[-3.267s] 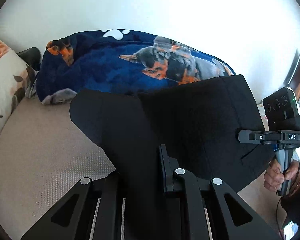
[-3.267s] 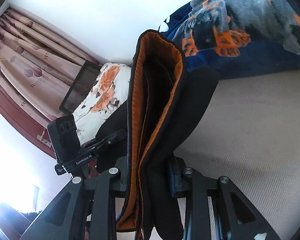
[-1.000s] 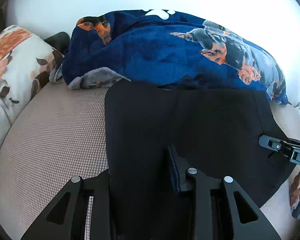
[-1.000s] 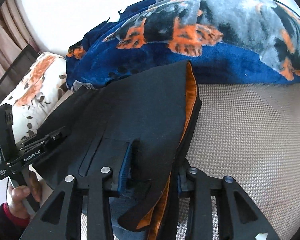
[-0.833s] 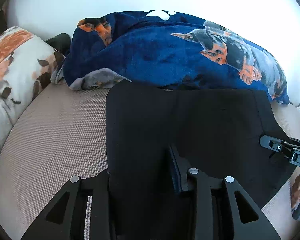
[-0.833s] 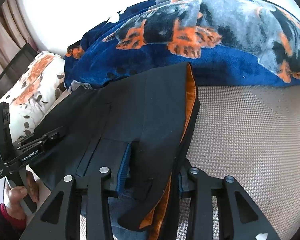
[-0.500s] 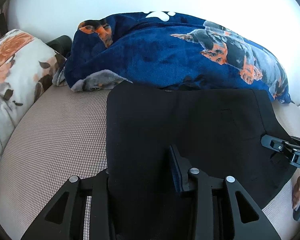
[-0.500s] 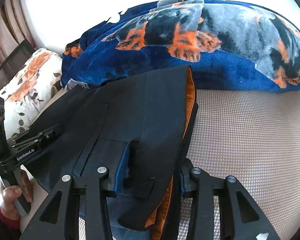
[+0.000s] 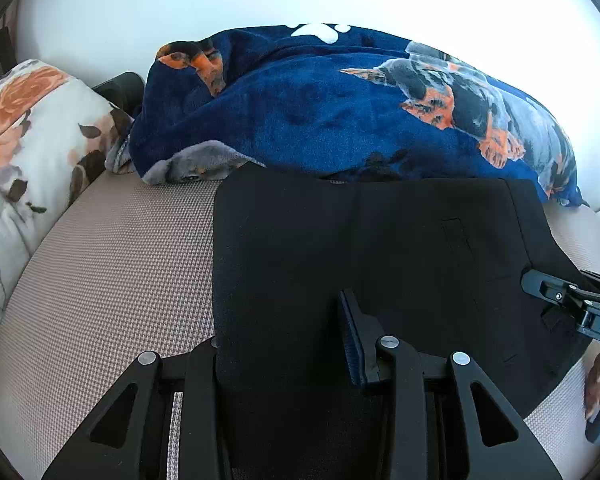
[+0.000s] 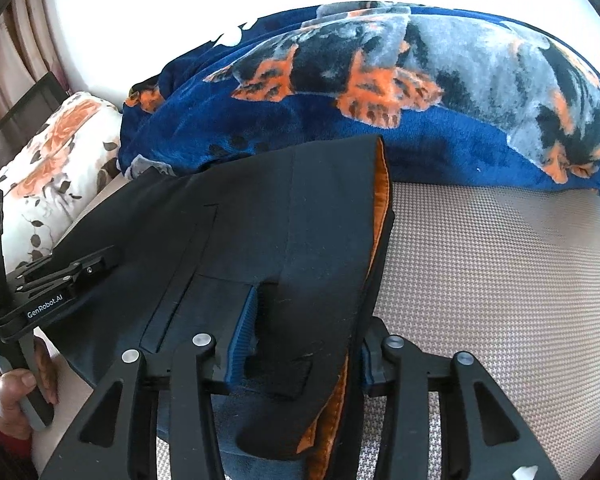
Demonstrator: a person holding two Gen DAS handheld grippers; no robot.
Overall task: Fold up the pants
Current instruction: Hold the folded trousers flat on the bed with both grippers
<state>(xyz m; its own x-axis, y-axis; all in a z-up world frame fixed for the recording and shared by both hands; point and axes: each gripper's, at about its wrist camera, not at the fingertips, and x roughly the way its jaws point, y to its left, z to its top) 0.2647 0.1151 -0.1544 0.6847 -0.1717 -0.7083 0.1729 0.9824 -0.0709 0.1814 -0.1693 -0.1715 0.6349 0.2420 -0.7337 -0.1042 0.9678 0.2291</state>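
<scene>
The black pants [image 9: 380, 248] with an orange lining lie folded on the beige mesh mattress [image 9: 112, 272]. My left gripper [image 9: 284, 344] is shut on the near left edge of the pants, and cloth hides its left finger. My right gripper [image 10: 304, 344] is shut on the waistband end of the pants [image 10: 260, 232], where the orange lining shows along the right edge. The right gripper also shows in the left wrist view [image 9: 564, 304] at the far right. The left gripper shows in the right wrist view [image 10: 64, 272] at the left.
A blue fleece blanket [image 9: 340, 112] with dog prints is heaped along the wall behind the pants. A floral pillow [image 9: 24, 136] lies at the left. Bare mattress [image 10: 500, 280] lies right of the pants. Curtains [image 10: 8, 52] hang at the far left.
Both grippers have lowered the pants from hanging in the air to lying flat on the mattress. In the last second they have barely moved.
</scene>
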